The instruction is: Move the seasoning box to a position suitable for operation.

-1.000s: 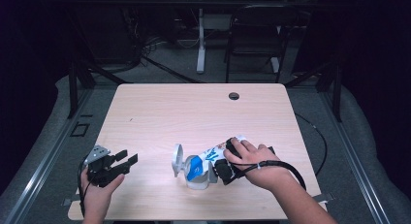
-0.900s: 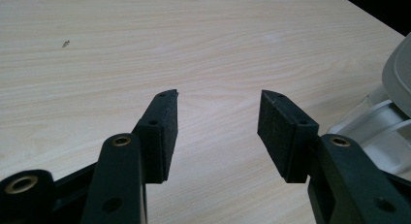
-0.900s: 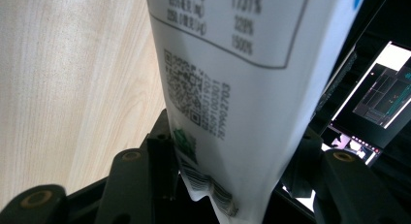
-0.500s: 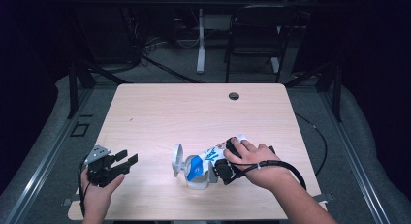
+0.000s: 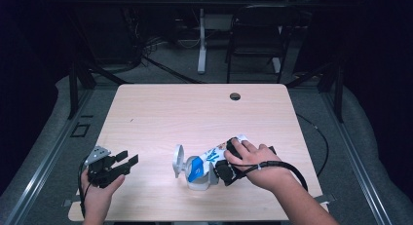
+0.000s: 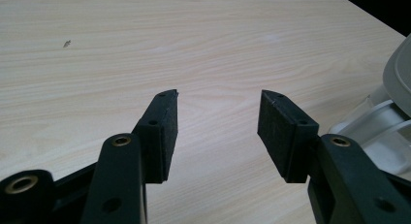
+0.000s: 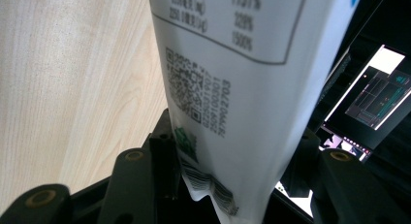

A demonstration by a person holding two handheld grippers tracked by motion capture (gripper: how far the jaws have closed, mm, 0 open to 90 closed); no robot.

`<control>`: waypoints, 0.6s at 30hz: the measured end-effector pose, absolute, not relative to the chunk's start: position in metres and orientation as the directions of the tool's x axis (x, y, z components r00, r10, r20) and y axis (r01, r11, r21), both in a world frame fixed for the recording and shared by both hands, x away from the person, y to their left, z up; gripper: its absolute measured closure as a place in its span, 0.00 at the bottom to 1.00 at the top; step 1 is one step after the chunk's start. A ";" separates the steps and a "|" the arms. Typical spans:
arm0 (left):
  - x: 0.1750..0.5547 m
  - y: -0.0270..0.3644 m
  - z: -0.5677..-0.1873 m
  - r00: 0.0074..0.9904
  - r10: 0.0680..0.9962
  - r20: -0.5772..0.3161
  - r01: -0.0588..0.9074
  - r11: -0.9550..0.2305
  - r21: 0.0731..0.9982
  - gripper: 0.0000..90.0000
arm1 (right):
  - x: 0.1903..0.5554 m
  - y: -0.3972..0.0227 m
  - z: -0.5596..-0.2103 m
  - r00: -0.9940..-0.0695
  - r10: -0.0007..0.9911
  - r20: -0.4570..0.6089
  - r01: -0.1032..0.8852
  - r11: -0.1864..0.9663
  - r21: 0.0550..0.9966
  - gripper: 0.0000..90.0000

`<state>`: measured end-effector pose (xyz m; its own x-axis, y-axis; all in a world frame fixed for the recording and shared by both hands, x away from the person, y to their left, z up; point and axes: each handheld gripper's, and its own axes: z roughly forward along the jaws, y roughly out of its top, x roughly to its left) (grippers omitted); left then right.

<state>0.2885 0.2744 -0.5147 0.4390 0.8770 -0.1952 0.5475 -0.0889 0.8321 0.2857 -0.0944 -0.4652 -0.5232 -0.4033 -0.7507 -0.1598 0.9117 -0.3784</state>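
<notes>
A white pouch (image 5: 215,155) with blue print lies tilted, its lower end at a white container (image 5: 197,180) whose round lid (image 5: 178,159) stands flipped up. My right gripper (image 5: 225,169) is shut on the pouch, with the person's hand over it. In the right gripper view the pouch (image 7: 242,88), showing a QR code and a barcode, sits between the two jaws of that gripper (image 7: 232,141). My left gripper (image 5: 124,162) rests open near the table's front left edge, apart from the container. Between its pads (image 6: 218,117) there is only bare wood, and the container (image 6: 387,132) shows at the right edge.
The light wooden table (image 5: 195,113) has a round cable hole (image 5: 235,96) at the back. A chair (image 5: 258,40) and a desk leg (image 5: 201,45) stand on the dark floor beyond. A lit screen (image 7: 378,103) shows behind the pouch.
</notes>
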 end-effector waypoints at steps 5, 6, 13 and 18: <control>0.289 0.275 -0.515 0.438 0.878 -0.194 0.550 -0.091 0.830 0.55 | 0.285 -0.094 -0.465 -0.523 -0.405 -0.750 -0.162 0.911 -0.379 0.58; 0.289 0.275 -0.515 0.438 0.878 -0.194 0.551 -0.091 0.830 0.55 | 0.285 -0.094 -0.465 -0.523 -0.405 -0.750 -0.162 0.911 -0.379 0.58; 0.289 0.275 -0.515 0.437 0.878 -0.195 0.549 -0.089 0.831 0.55 | 0.285 -0.094 -0.464 -0.523 -0.406 -0.750 -0.160 0.911 -0.381 0.58; 0.289 0.275 -0.515 0.437 0.878 -0.195 0.549 -0.089 0.831 0.55 | 0.284 -0.093 -0.463 -0.517 -0.416 -0.748 -0.154 0.905 -0.397 0.59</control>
<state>0.2886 0.2749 -0.5151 0.4374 0.8780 -0.1946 0.5492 -0.0894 0.8309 0.2838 -0.0933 -0.4633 -0.5173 -0.4164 -0.7476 -0.1541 0.9047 -0.3973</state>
